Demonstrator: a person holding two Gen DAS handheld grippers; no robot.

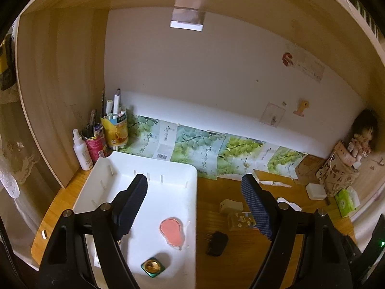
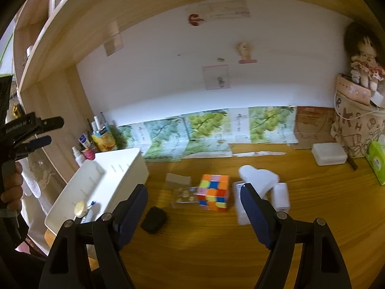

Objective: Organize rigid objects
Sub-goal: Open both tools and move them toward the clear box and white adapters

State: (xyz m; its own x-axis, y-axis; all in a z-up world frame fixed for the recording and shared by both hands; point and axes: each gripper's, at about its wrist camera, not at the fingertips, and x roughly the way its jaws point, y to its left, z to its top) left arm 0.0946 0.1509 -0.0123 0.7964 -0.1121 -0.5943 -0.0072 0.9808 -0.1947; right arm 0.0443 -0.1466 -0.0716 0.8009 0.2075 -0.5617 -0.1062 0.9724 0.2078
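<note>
My left gripper (image 1: pixel 194 180) is open and empty over the right rim of a white tray (image 1: pixel 192 216). In the tray lie a pink pear-shaped piece (image 1: pixel 172 232) and a small green-and-gold square item (image 1: pixel 152 266). Right of the tray on the desk are a black plug (image 1: pixel 216 243), a clear box (image 1: pixel 240 220) and a small white box (image 1: pixel 230 206). My right gripper (image 2: pixel 193 189) is open and empty above the desk. Beyond it sit a colourful puzzle cube (image 2: pixel 213 192), the clear box (image 2: pixel 184 198), the black plug (image 2: pixel 154 219) and white pieces (image 2: pixel 259 177). The left gripper (image 2: pixel 51 131) shows at the far left.
Pen cups (image 1: pixel 114 132) and a spray bottle (image 1: pixel 81 150) stand behind the tray in the left corner. A patterned bag (image 2: pixel 356 130) with a doll, a white soap box (image 2: pixel 329 154) and a green tissue pack (image 2: pixel 376 162) crowd the right. A shelf hangs overhead.
</note>
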